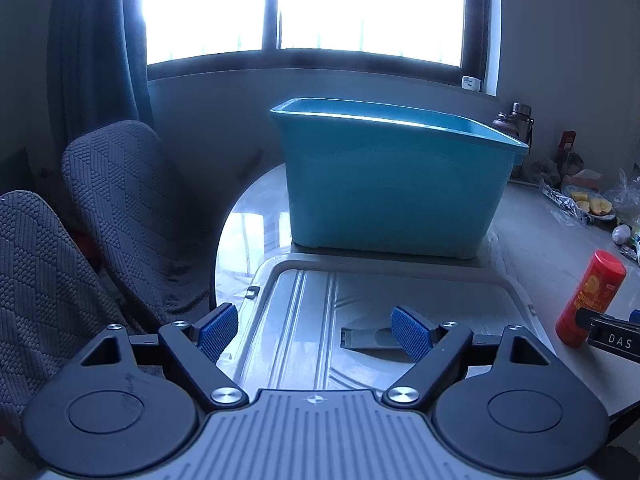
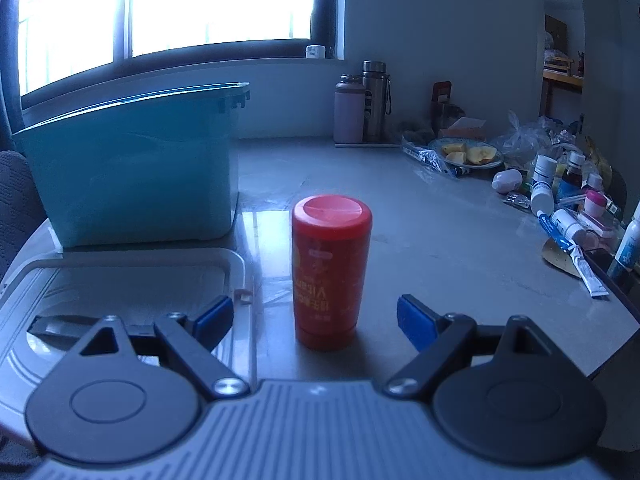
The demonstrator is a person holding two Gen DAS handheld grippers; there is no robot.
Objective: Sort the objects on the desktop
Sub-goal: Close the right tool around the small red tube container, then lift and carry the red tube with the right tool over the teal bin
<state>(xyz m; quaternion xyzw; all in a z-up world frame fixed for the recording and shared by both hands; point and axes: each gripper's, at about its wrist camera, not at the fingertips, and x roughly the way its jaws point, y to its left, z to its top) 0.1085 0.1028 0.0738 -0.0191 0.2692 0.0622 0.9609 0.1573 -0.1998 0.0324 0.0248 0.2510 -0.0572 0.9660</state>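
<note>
A red canister (image 2: 330, 272) stands upside down on the grey table, straight ahead of my right gripper (image 2: 316, 322), which is open with the canister's base between its blue fingertips, not touching. The canister also shows in the left wrist view (image 1: 588, 300), with the right gripper's tip beside it. My left gripper (image 1: 316, 332) is open and empty above a clear plastic lid (image 1: 360, 320) that lies flat on the table. A blue plastic bin (image 1: 392, 176) stands behind the lid; it also shows in the right wrist view (image 2: 132, 168).
Two thermos bottles (image 2: 364, 104) stand at the back by the wall. A plate of fruit slices (image 2: 468, 156), plastic bags and several medicine bottles and tubes (image 2: 560, 200) crowd the right side. Two fabric chairs (image 1: 116, 208) stand left of the table edge.
</note>
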